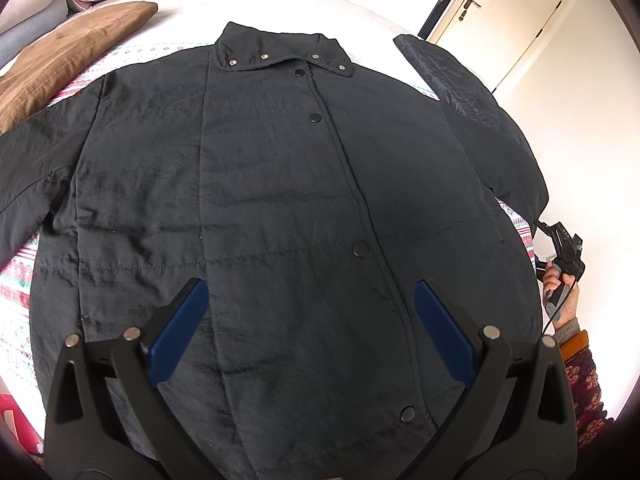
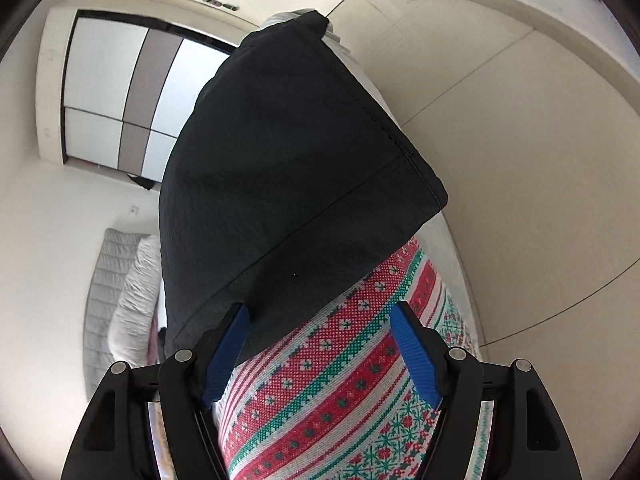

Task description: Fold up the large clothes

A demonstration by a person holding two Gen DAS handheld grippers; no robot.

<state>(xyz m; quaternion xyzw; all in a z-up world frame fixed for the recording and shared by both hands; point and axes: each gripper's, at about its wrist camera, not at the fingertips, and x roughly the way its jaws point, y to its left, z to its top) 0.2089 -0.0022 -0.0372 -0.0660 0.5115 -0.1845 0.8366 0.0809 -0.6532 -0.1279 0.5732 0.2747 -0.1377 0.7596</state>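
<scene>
The black quilted snap-front jacket (image 1: 280,208) lies flat, front up, on the red-and-green patterned knit bedspread (image 2: 340,392). The left gripper (image 1: 310,320) hovers spread above the hem. The right gripper (image 2: 318,344) is spread at a sleeve cuff (image 2: 288,184) (seemingly the right one). Pinch the cuff edge squarely before folding inward.

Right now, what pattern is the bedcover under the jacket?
Red, green and white knit-style stripes on the bedcover; right wrist view.

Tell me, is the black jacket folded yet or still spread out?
Spread out. The black jacket lies flat, front up, on the patterned bedspread, snaps closed, both sleeves extended sideways.
</scene>
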